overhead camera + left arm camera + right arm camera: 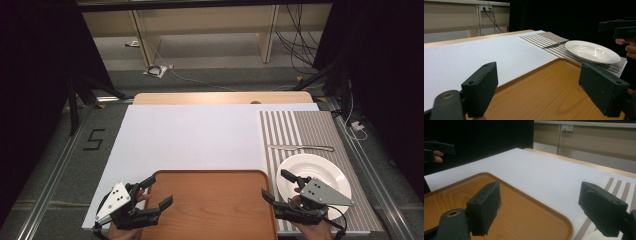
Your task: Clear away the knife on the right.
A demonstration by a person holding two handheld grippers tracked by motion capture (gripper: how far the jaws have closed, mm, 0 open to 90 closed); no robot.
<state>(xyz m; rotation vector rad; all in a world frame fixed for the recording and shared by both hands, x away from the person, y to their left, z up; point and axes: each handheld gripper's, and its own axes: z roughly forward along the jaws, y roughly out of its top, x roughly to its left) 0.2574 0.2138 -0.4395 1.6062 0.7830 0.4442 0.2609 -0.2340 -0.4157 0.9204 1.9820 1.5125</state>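
Knife [555,44] beside plate [592,51], perhaps touching.

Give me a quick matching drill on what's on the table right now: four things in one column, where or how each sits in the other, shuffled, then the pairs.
Things:
1. round white ceramic plate
2. silver metal knife
3. rectangular brown wooden tray
4. striped grey placemat

Places or states:
A. lies on the stripes just beyond the plate
B. empty, at the near edge between the two open tongs
C. spread over the table's right side, under other things
D. sits on the near part of the mat, nothing on it

Pairs: 1-D, 2-A, 3-B, 4-C
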